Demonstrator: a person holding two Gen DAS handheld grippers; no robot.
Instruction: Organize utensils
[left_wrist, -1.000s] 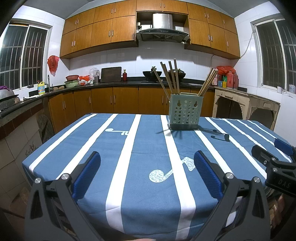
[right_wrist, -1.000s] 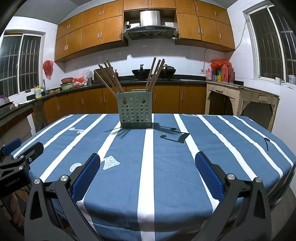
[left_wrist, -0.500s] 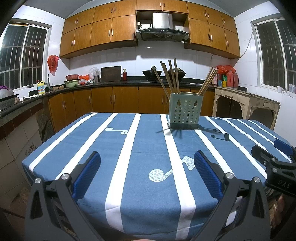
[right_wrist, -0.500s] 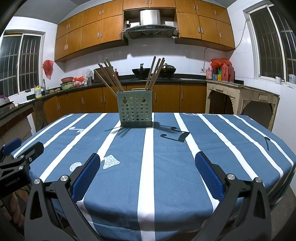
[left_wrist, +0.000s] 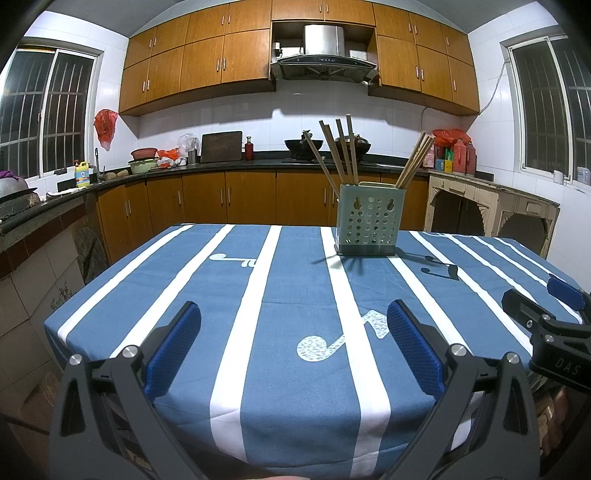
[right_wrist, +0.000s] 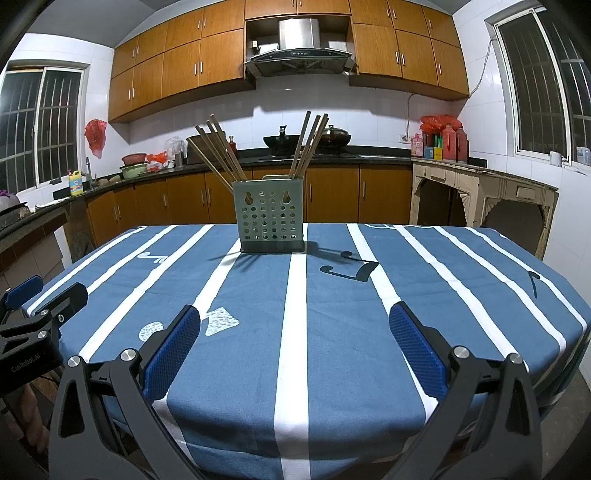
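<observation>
A pale green perforated utensil holder (left_wrist: 367, 218) (right_wrist: 271, 216) stands upright near the far edge of a table covered with a blue and white striped cloth (left_wrist: 288, 295) (right_wrist: 332, 314). Several wooden chopsticks (left_wrist: 341, 151) (right_wrist: 221, 151) lean in its left compartment, and more chopsticks (left_wrist: 413, 160) (right_wrist: 310, 142) lean in its right one. My left gripper (left_wrist: 293, 332) hovers open over the near table edge, holding nothing. My right gripper (right_wrist: 294, 332) is likewise open and holds nothing. Each gripper shows at the side of the other's view.
Wooden kitchen cabinets and a dark countertop (left_wrist: 221, 164) run along the back wall, with a wok (right_wrist: 282, 140) on the stove. A worn cream sideboard (right_wrist: 480, 192) stands at the right. Barred windows flank the room.
</observation>
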